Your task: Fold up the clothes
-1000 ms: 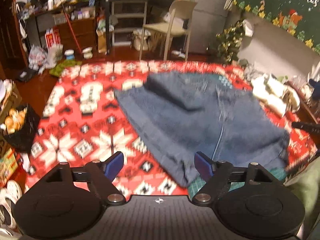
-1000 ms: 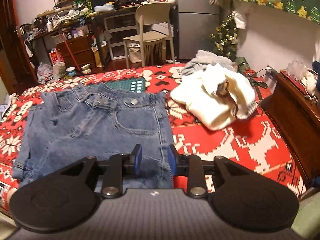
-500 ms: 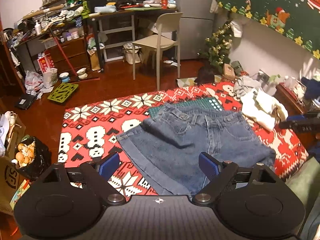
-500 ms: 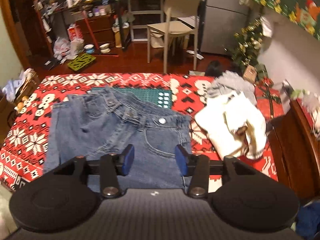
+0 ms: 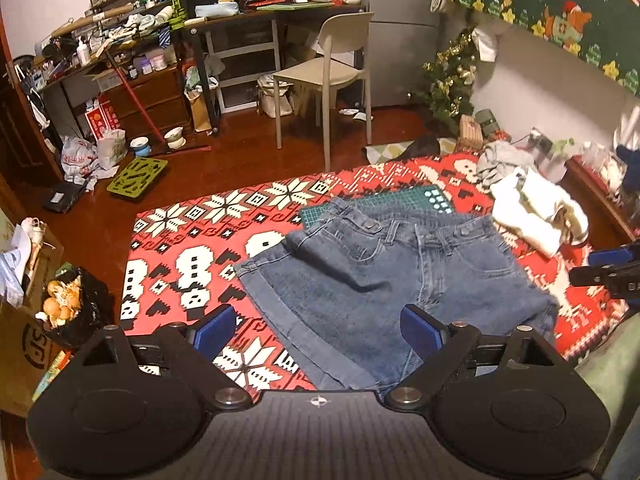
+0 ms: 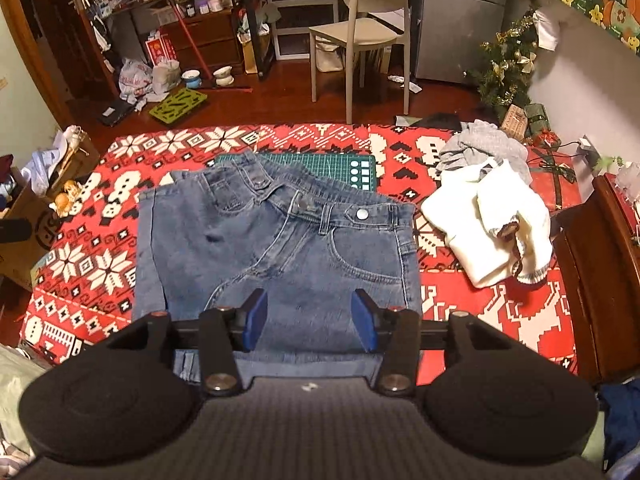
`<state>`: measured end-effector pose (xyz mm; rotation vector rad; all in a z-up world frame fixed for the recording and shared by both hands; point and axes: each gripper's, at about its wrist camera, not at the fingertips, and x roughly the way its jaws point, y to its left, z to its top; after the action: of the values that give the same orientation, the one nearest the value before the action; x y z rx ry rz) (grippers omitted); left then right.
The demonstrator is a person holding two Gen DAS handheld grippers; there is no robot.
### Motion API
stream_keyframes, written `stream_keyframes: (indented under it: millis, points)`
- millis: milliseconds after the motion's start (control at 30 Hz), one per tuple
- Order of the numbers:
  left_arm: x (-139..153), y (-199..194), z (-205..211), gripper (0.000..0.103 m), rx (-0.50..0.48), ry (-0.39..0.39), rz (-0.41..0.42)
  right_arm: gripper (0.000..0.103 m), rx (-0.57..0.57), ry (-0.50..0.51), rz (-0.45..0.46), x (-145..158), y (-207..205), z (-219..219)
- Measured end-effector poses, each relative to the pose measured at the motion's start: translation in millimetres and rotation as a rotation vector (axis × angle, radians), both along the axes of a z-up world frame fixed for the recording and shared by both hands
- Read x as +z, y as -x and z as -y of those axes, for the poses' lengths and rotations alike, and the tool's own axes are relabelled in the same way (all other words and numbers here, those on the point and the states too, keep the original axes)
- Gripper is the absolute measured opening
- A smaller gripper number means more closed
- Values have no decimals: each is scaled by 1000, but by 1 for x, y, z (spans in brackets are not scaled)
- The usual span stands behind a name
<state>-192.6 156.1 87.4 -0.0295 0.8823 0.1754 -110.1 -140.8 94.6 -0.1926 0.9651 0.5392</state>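
Observation:
Blue folded jeans [image 5: 384, 276] lie flat on the red patterned cloth [image 5: 192, 256], waistband at the far side; they also show in the right wrist view [image 6: 280, 248]. My left gripper [image 5: 318, 330] is open and empty, held above the jeans' near left edge. My right gripper [image 6: 311, 322] is open and empty, above the jeans' near edge; it also shows at the right edge of the left wrist view [image 5: 608, 268]. A white garment [image 6: 492, 228] and a grey one [image 6: 476, 152] lie bunched to the right of the jeans.
A green cutting mat [image 6: 320, 164] lies under the jeans' far edge. A dark wooden cabinet [image 6: 604, 264] stands right of the cloth. A beige chair [image 6: 360, 32], a cluttered desk and a small Christmas tree [image 6: 504, 76] stand beyond. Boxes [image 5: 24, 340] sit at the left.
Both grippers have risen and drawn back from the jeans. The right gripper's jaws have opened wide. The jeans lie still.

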Motion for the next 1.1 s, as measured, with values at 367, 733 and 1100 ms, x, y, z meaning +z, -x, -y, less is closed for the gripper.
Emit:
stream_keyframes:
  millis: [367, 733, 1100]
  points:
    - [-52, 9, -16, 89, 145, 130, -6, 55, -19, 11, 46, -7, 25, -32]
    - [-100, 24, -72, 89, 333, 255, 4, 58, -11, -29, 0, -44, 22, -68]
    - [-121, -8, -133, 88, 391, 372, 132, 58, -59, -43, -1, -102, -53, -78]
